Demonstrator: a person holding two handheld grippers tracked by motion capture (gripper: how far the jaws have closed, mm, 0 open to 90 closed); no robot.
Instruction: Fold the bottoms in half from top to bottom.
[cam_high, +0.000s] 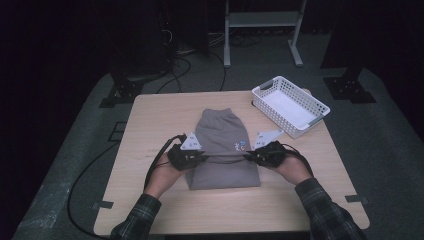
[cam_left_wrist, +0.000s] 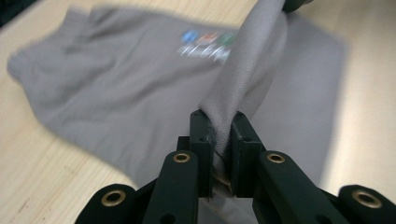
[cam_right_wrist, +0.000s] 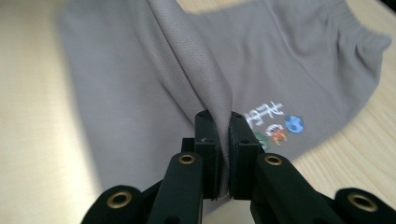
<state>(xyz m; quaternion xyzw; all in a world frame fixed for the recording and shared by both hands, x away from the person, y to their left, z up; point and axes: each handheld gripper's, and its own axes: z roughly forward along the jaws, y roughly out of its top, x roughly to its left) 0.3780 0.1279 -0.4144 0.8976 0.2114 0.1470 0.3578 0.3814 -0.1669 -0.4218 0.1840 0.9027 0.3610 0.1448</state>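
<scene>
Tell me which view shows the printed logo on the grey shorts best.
The right gripper view: the logo sits close and fairly sharp beside the right gripper, which pinches a fold of the grey shorts. In the left gripper view it is blurred; in the high view it is a tiny patch.

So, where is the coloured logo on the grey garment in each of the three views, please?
High view: the logo sits at centre, by the right gripper.
Left gripper view: top centre, blurred.
Right gripper view: right of the jaws.
Shared landmark: the grey garment and its lifted fold.
</scene>
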